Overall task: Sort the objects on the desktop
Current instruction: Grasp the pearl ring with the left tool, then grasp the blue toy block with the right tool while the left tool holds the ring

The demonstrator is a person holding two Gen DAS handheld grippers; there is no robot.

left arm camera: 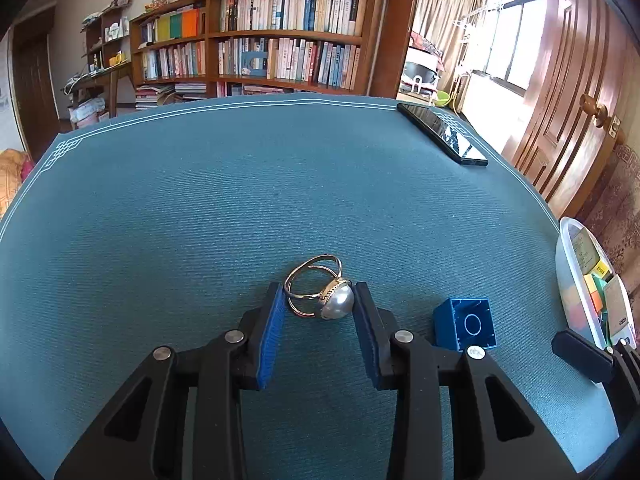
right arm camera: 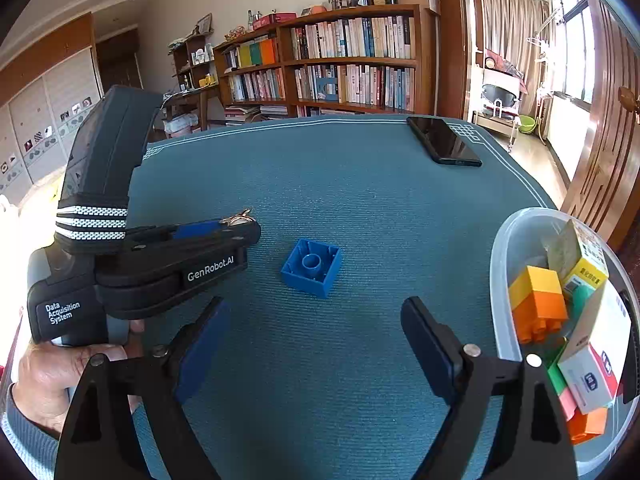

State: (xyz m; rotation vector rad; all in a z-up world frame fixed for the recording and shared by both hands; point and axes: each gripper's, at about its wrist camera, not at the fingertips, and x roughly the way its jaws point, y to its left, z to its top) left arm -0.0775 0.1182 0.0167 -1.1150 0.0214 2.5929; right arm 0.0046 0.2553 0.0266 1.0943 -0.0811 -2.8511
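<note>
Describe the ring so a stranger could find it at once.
On the teal table mat, look near the front edge, left of the blue brick. The ring sits pinched in the left claw: thin gold bands with one big pearl, the only jewellery there.

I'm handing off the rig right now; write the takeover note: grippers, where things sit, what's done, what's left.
Left gripper: shut on the pearl ring, which is low at the teal mat; whether it is lifted cannot be told.
Right gripper: open, empty, aimed at the blue brick, short of it.
Blue brick: upside down on the mat, between the left gripper and the clear bin.
Black phone: far right corner of the mat.
Done: orange bricks and small boxes already lie in the bin.
Left: ring, blue brick, possibly the phone.
</note>
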